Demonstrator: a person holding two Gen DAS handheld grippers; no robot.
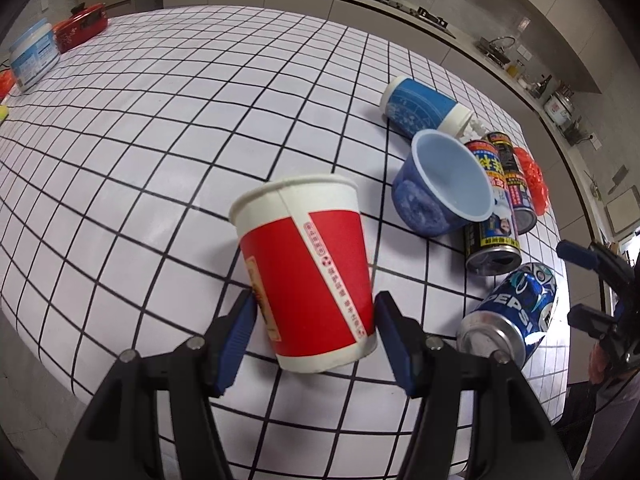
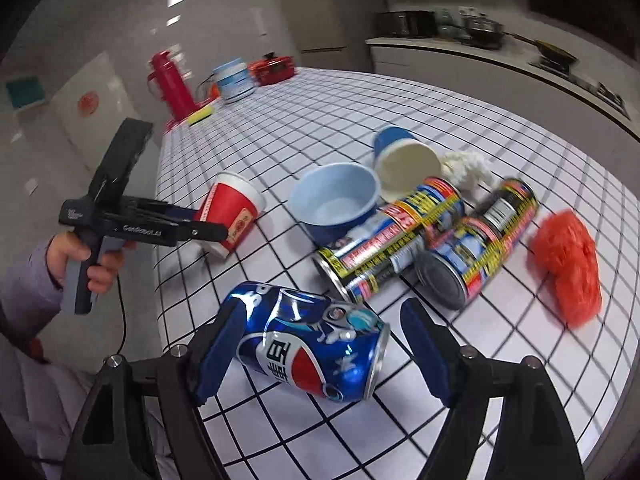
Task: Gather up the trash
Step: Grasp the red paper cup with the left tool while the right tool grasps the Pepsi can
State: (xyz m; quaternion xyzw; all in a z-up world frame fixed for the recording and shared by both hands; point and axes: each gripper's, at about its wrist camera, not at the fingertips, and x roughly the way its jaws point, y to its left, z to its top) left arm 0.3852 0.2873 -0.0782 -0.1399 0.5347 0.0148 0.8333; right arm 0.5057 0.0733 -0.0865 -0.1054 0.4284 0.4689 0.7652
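A red and white paper cup (image 1: 308,276) lies tilted on the checked table, base toward me. My left gripper (image 1: 314,316) closes around its base, both pads touching the cup's sides; it also shows in the right wrist view (image 2: 208,224) at the cup (image 2: 232,216). A dented blue Pepsi can (image 2: 312,344) lies on its side between the jaws of my open right gripper (image 2: 316,336), the left pad close to it, the right pad apart. The can also shows in the left wrist view (image 1: 516,312).
A blue bowl (image 2: 336,200), a blue and white cup (image 2: 400,160), two yellow-black cans (image 2: 392,240) (image 2: 480,240), white tissue (image 2: 468,168) and a red plastic bag (image 2: 568,264) lie mid-table. A red thermos (image 2: 172,84), tub and red pot stand far left. The table edge (image 2: 160,264) is near.
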